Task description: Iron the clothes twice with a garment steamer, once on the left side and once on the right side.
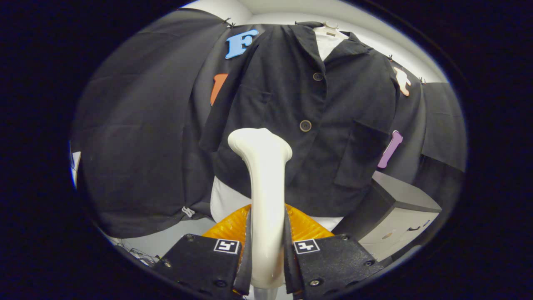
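Gripper (266,254) fingers clamp your white plastic garment steamer (263,175), head near the hanging black buttoned shirt (300,125); both passes seemingly remain.

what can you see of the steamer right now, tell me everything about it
The steamer is a smooth, glossy off-white piece, plastic by its look. Its long handle stands upright between the two fingers of the tool, which press on it from both sides. Higher up it widens and bends into a rounded head that points at the dark shirt on the hanger, low on its front just below the second button. Whether the head touches the cloth cannot be told. No steam shows.
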Demonstrator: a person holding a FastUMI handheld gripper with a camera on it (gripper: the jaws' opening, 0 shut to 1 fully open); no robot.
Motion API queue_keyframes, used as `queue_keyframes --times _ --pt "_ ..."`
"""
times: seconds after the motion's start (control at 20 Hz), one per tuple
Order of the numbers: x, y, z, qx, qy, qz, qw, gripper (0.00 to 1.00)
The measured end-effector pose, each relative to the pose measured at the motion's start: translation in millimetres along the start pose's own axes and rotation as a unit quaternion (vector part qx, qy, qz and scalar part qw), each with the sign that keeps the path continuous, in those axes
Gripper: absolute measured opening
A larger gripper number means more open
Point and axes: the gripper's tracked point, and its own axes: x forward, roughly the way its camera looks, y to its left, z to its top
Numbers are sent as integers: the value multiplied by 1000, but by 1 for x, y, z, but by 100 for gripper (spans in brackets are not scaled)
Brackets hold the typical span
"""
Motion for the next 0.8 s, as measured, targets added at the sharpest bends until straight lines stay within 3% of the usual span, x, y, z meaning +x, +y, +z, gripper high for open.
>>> queue_keyframes --times 0.4,0.8 --pt "-7 4 -53 -1 65 14 998 34" --pt "-35 -25 -47 22 60 -1 998 34"
